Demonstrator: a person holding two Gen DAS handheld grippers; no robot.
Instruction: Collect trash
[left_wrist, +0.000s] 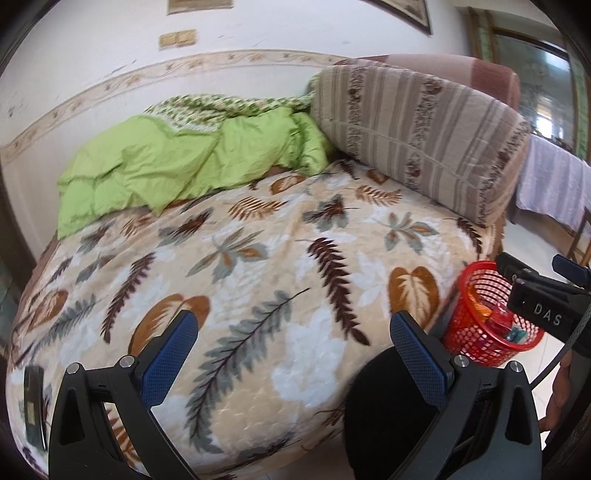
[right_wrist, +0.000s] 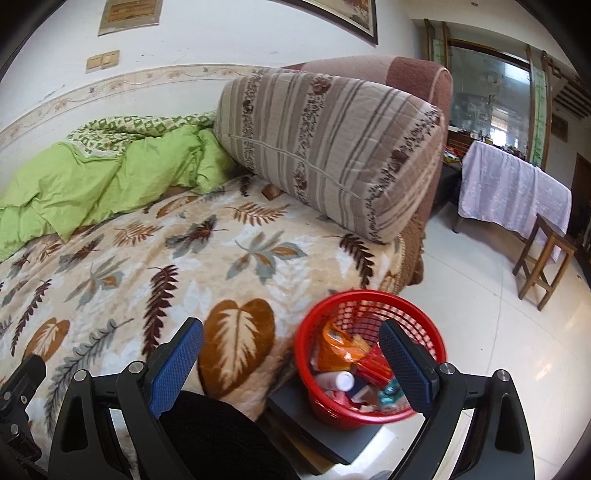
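Red basket (right_wrist: 369, 358) of trash sits beneath the right tongs (right_wrist: 291, 362); both tongs gape wide, empty.

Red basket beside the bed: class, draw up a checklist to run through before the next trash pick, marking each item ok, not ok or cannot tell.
1. Left gripper open and holding nothing: ok.
2. Right gripper open and holding nothing: ok.
3. Red basket upright, mouth unobstructed: ok.
4. Room left in the basket above the orange wrapper and white bottle: ok.
5. Dark flat object on the leaf blanket is trash: cannot tell.
6. Trash hidden under the green quilt: cannot tell.
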